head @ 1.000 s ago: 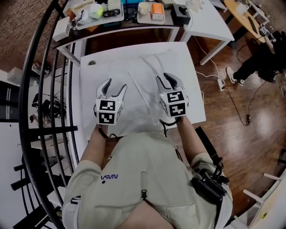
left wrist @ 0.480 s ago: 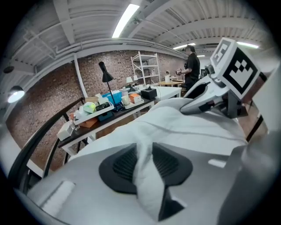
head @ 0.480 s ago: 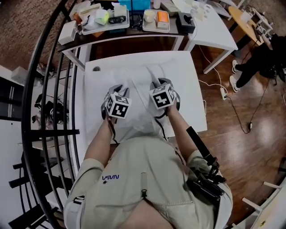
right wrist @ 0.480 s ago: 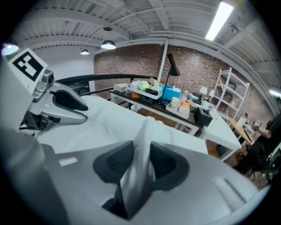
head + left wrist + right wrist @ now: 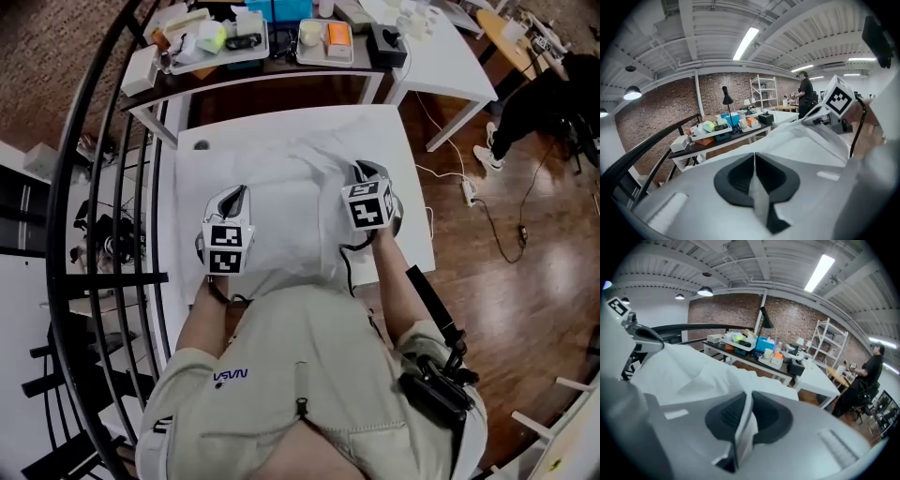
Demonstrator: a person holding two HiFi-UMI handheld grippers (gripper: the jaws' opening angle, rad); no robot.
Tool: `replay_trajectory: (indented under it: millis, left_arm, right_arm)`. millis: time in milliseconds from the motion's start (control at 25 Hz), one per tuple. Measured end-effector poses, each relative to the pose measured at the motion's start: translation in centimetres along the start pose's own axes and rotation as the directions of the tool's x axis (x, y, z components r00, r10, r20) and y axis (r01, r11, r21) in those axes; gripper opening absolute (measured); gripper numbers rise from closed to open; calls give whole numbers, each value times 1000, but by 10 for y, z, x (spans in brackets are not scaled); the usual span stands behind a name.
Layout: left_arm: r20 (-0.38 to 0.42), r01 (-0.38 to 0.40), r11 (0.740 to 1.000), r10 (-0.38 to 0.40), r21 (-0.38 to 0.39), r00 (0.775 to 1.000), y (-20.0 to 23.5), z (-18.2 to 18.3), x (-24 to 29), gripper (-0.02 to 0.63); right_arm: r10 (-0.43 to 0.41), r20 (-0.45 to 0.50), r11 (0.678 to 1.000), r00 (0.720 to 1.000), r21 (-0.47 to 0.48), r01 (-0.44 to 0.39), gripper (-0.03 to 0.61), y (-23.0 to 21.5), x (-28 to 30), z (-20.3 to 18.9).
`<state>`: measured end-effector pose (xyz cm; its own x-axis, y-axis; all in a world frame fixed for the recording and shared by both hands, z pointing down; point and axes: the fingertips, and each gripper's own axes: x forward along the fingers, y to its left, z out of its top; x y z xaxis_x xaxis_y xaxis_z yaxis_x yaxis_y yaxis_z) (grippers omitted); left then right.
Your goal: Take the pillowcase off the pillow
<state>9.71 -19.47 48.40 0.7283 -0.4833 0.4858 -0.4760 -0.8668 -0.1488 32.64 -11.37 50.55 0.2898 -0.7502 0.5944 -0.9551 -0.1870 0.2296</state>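
— White fabric, soft and light by my guess: the pillowcase (image 5: 281,202) should drape and slip, so a pinch near its edge suits best. Where is it?

— Mid-table (image 5: 192,187), pillow (image 5: 286,239) inside. The left gripper (image 5: 236,193) and right gripper (image 5: 362,170), toward the table's sides, have just been closing, and each is clamped on a fold. Both forearms reach forward, with the grippers tilted down.
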Motion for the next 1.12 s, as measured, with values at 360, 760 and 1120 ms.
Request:
replay_trajectory:
  millis: [360,760,1120]
  left_arm:
    - [114,-73,990,87,-120,990,32,9,-53,12]
    - [-61,-19,994,13,-111,998,-7,-85,12,12]
    - [-42,-28,996,25,-79,999,1,-59,26,60]
  right_arm:
    - [-102,20,991,995,86,100,14,-45,-27,-10]
    - [-44,-109,994,993,93,54,14,-25,2,-86]
    - [89,41,984,995,149,-95,69,-13,-1,-51]
